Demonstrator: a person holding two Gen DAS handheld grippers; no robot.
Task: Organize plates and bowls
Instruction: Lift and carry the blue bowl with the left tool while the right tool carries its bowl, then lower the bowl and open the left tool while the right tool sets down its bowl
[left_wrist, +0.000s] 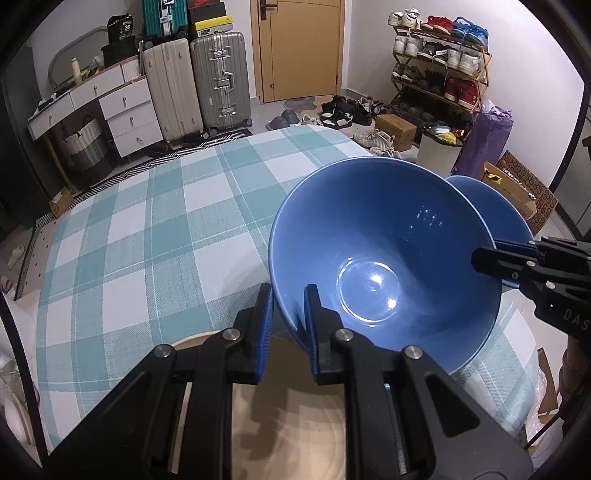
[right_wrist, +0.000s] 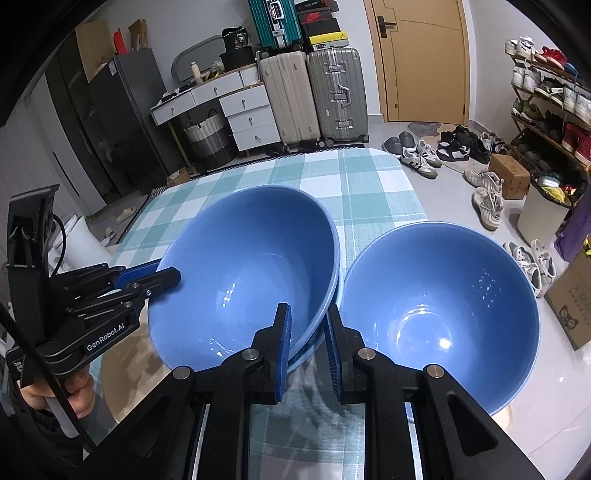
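Observation:
A large blue bowl (left_wrist: 384, 258) hangs tilted over the checked tablecloth (left_wrist: 147, 229). My left gripper (left_wrist: 289, 295) is shut on its near left rim. My right gripper (left_wrist: 484, 254) clamps the opposite rim. In the right wrist view the same bowl (right_wrist: 243, 266) has the right gripper (right_wrist: 308, 314) shut on its right rim, where a paler rim shows just beneath. The left gripper (right_wrist: 170, 275) grips its left edge. A second blue bowl (right_wrist: 439, 314) sits close to the right, apart from the fingers; it shows behind the first bowl (left_wrist: 484, 206).
A round beige wooden board (left_wrist: 288, 424) lies under the left gripper at the table's near edge. Beyond the table stand suitcases (left_wrist: 218, 81), white drawers (left_wrist: 129, 114), a shoe rack (left_wrist: 439, 66), a bin (right_wrist: 543, 210) and cardboard boxes (left_wrist: 517, 192).

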